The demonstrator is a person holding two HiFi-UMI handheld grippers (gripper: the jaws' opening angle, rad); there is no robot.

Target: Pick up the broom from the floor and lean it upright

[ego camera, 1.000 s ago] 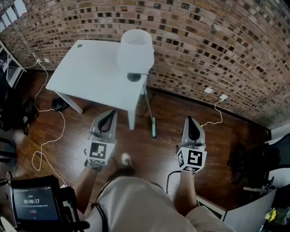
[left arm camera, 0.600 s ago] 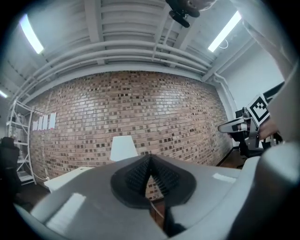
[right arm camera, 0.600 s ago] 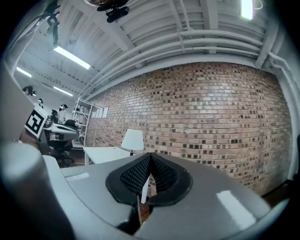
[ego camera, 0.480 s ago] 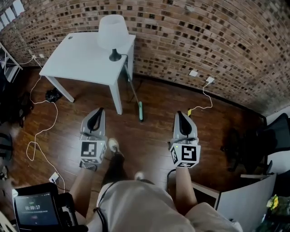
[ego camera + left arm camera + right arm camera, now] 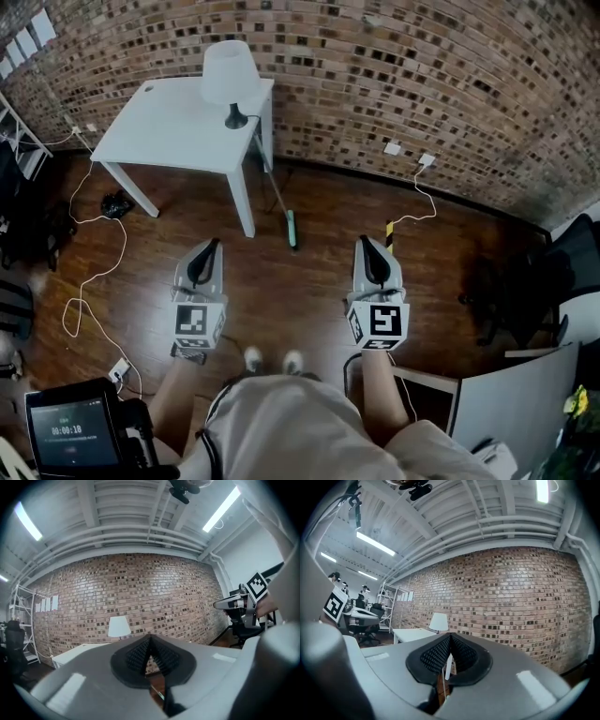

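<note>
The broom stands leaning against the right corner of the white table. Its thin handle runs up to the table edge and its green head rests on the wood floor. My left gripper is held level well short of the broom, to its lower left, shut with nothing in it. My right gripper is level to the broom's lower right, also shut and empty. In the left gripper view the ribbed pads meet at the tip; in the right gripper view the pads meet likewise.
A white lamp stands on the table by the brick wall. White cables trail over the floor at left; a yellow-black plug lies ahead of the right gripper. A black office chair stands at right, a screen device at lower left.
The table, lamp and broom now look smaller and farther off: the person and both grippers have drawn back from them. The broom stays leaning; both grippers stay shut.
</note>
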